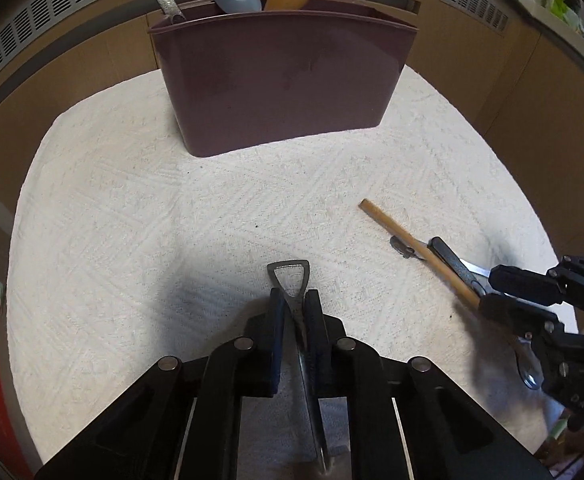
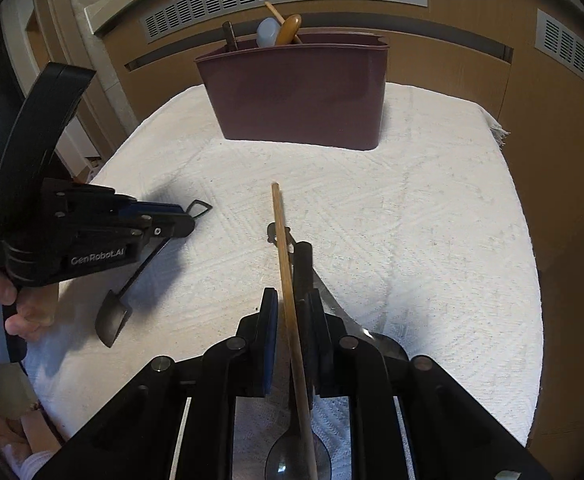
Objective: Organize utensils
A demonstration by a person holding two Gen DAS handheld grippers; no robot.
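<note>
Jaws of the left gripper (image 1: 295, 308) are clamping a metal spatula (image 1: 290, 280) by its looped handle, its blade hanging low over the white cloth (image 1: 132, 220). Further right, the right gripper (image 2: 292, 312) is sitting loosely around a wooden stick (image 2: 282, 248), a gap showing beside one pad; knife (image 2: 303, 264) and spoon (image 2: 297, 460) are lying underneath. Behind, the maroon bin (image 1: 280, 80) is holding other utensils.

bins: 1 (image 1: 284, 92) | utensils standing in bin: 4 | utensils on cloth: 4 | tongs: 2
</note>
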